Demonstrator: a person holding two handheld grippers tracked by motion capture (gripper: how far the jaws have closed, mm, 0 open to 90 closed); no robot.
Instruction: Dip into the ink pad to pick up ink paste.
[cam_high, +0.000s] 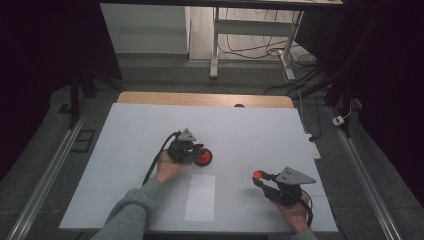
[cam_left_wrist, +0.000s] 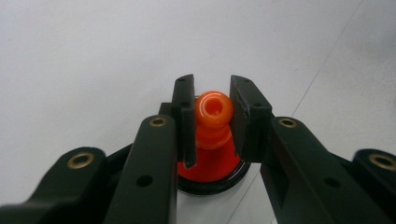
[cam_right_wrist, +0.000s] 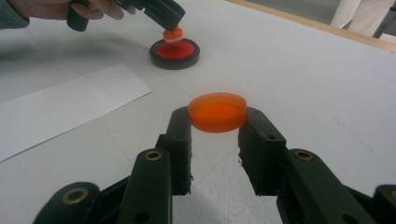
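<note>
Left gripper clamps a glossy orange plastic stamp over the round red ink pad; nearby, right gripper pinches a translucent orange disc lid above the matte white table.

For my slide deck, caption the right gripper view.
Right hand-held gripper grips an orange cap; beyond, the left hand-held gripper holds a stamp over its red ink pad.

White surface evenly, brightly lit; dark room edges in high view; near tool arms blurred; faint soft shadows.
</note>
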